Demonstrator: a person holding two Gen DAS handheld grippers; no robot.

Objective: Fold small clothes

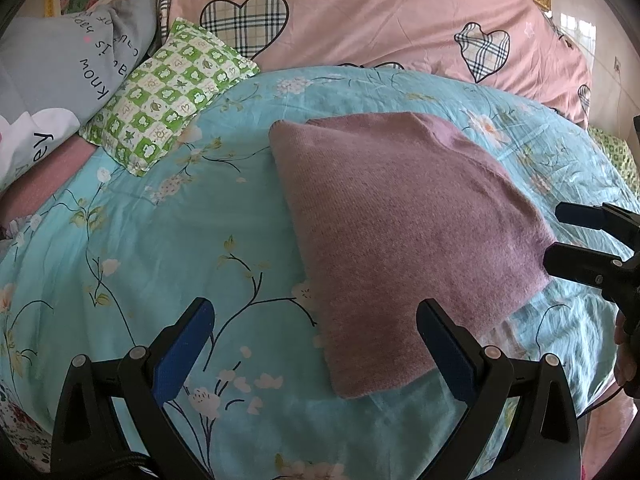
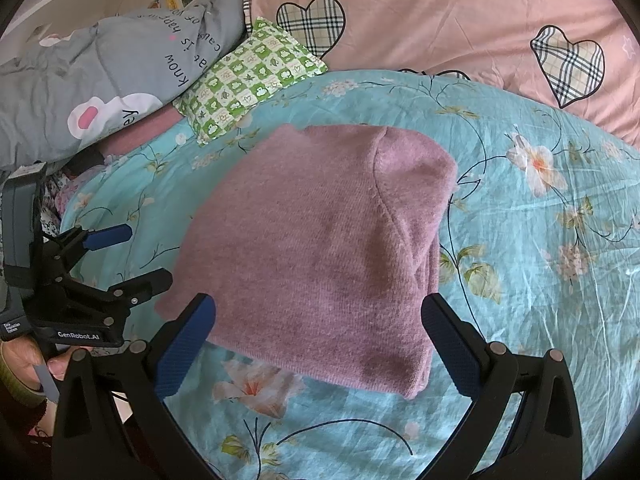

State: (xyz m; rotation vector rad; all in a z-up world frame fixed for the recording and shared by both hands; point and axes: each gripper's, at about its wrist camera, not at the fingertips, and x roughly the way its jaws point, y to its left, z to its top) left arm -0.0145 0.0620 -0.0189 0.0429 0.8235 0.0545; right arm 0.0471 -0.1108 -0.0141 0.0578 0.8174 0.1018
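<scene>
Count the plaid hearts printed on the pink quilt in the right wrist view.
3 at least. One full plaid heart sits near the green checkered pillow, one full heart is at the right, and a third peeks above the turquoise sheet. More may be hidden.

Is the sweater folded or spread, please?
Folded: the sweater lies as a compact, layered rectangle with no sleeves showing.

Open bedspread point(image 1: 160, 248) around sweater point(image 1: 400, 232)
</scene>
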